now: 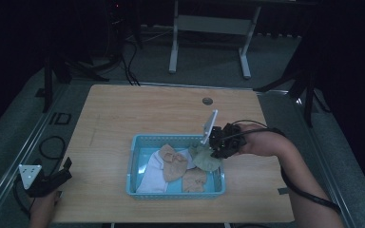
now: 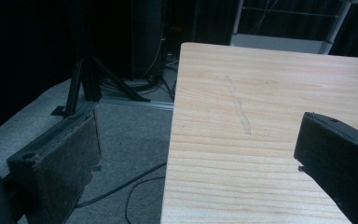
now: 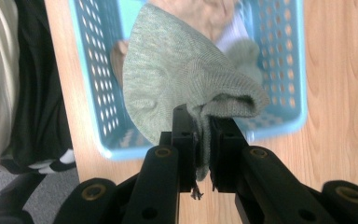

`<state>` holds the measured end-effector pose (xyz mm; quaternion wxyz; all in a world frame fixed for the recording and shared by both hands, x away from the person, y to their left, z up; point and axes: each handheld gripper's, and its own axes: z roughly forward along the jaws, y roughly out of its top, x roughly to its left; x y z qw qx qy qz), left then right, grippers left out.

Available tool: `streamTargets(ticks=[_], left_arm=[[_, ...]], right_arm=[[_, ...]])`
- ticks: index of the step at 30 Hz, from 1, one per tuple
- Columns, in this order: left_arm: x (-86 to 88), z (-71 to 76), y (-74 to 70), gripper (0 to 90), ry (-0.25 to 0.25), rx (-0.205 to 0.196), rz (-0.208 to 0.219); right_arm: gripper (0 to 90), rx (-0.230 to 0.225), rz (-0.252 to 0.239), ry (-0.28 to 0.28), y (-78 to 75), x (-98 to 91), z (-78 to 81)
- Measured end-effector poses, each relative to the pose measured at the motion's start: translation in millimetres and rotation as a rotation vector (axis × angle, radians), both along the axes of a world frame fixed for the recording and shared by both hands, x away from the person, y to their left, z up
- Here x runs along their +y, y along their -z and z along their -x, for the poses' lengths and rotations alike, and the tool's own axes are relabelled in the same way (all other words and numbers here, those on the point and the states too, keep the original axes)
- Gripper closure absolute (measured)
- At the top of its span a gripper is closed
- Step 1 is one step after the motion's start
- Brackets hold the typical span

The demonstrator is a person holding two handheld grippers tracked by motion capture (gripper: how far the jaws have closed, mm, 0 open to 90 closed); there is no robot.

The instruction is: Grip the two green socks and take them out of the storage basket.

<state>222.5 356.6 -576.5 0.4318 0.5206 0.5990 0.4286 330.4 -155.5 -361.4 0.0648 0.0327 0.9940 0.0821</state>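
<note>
There, the right gripper [image 3: 201, 122] pinched a grey-green sock [image 3: 177, 70] over the blue basket [image 1: 134, 164]. The left gripper [image 1: 59, 175] hung spread wide at the table's [image 2: 270, 93] corner.

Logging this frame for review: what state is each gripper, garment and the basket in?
Right gripper: shut on green sock.
Green sock: pinched, hanging over basket.
Left gripper: open, holding nothing, at table corner.
Blue basket: upright, holding clothes.
Tan socks: lying in basket.
White cloth: lying in basket.
</note>
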Motion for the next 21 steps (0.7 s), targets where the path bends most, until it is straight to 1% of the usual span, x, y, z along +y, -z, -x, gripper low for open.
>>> streamTargets(ticks=[4,5,6,8,9,10,12,13,14,16,18,20,21], left_arm=[[0.0,0.0,0.0,0.7,-0.001,0.001,0.000],[0.0,0.0,0.0,0.7,-0.001,0.001,0.000],[0.0,0.0,0.0,0.7,-0.002,0.002,0.000],[0.0,-0.1,0.0,0.7,-0.003,0.002,0.000],[0.0,-0.1,0.0,0.7,-0.003,0.002,0.000],[0.0,-0.2,0.0,0.7,-0.004,0.003,0.000],[-0.1,-0.2,0.0,0.7,-0.004,0.003,0.000],[-0.1,-0.2,0.0,0.7,-0.004,0.003,0.000],[0.0,-0.2,0.0,0.7,-0.005,0.002,0.000],[0.0,-0.2,0.0,0.7,-0.006,0.003,0.001],[0.0,-0.4,0.0,0.7,-0.006,0.003,0.003],[0.1,-0.4,0.0,0.7,-0.006,0.003,0.003],[0.1,-0.4,0.0,0.7,-0.006,0.003,0.003]], right_arm=[[82.0,0.001,0.004,0.036,-1.9,-21.9,1.4],[82.0,0.001,0.004,0.036,-1.9,-21.9,1.4],[82.0,-0.001,0.003,0.042,-2.1,-27.4,1.8],[81.9,0.000,0.008,0.072,-0.9,-46.6,3.5],[81.9,0.000,0.008,0.072,-0.9,-46.6,3.5],[81.9,0.002,0.011,0.094,1.1,-58.3,3.9],[81.9,0.006,0.011,0.106,2.5,-66.9,4.6],[81.9,0.006,0.011,0.106,2.5,-66.9,4.6],[81.9,0.006,0.014,0.120,3.9,-76.0,5.7],[82.0,0.008,0.014,0.126,4.5,-79.4,6.0],[82.0,0.004,0.021,0.150,8.1,-92.5,7.1],[82.0,0.010,0.014,0.166,11.3,-99.4,7.8],[82.0,0.010,0.014,0.166,11.3,-99.4,7.8]])
